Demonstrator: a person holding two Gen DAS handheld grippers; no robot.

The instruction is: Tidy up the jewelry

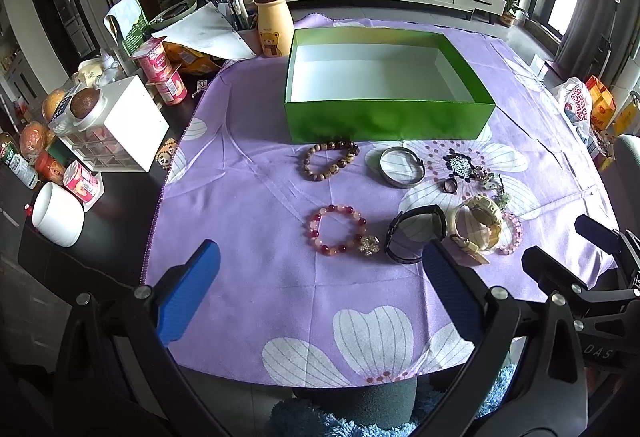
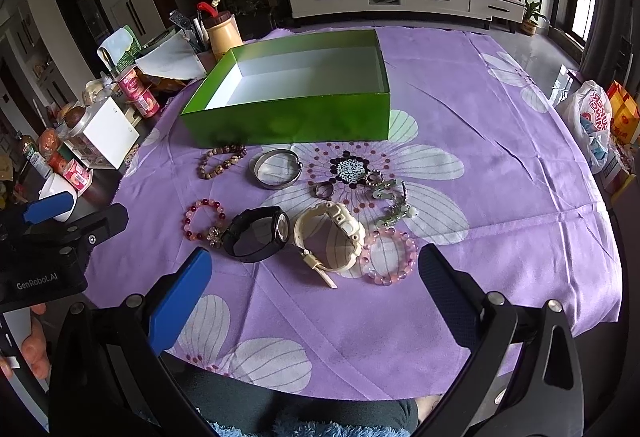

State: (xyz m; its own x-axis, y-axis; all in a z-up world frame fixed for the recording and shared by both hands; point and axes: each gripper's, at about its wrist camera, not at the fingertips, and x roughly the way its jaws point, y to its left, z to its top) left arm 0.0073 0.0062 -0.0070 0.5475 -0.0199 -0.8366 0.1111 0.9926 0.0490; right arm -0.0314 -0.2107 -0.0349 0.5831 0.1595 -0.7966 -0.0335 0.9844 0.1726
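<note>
An empty green box (image 1: 384,119) (image 2: 288,119) stands on the purple flowered cloth (image 1: 260,297) (image 2: 500,177). In front of it lie a brown bead bracelet (image 1: 330,160) (image 2: 221,161), a metal bangle (image 1: 401,166) (image 2: 276,169), rings (image 1: 449,184) (image 2: 323,190), a red-pink bead bracelet (image 1: 340,230) (image 2: 203,220), a black watch (image 1: 416,233) (image 2: 258,233), a cream watch (image 1: 478,229) (image 2: 332,239), a pink bead bracelet (image 2: 390,256) and green pendants (image 2: 394,205). My left gripper (image 1: 320,265) is open and empty near the red-pink bracelet. My right gripper (image 2: 316,269) is open and empty before the watches.
At the left, off the cloth, stand a white drawer box (image 1: 120,125), yogurt cups (image 1: 164,75), a white mug (image 1: 58,215), bottles, a bear bottle (image 1: 272,23) and a pen holder. Bags (image 2: 592,121) lie at the right edge.
</note>
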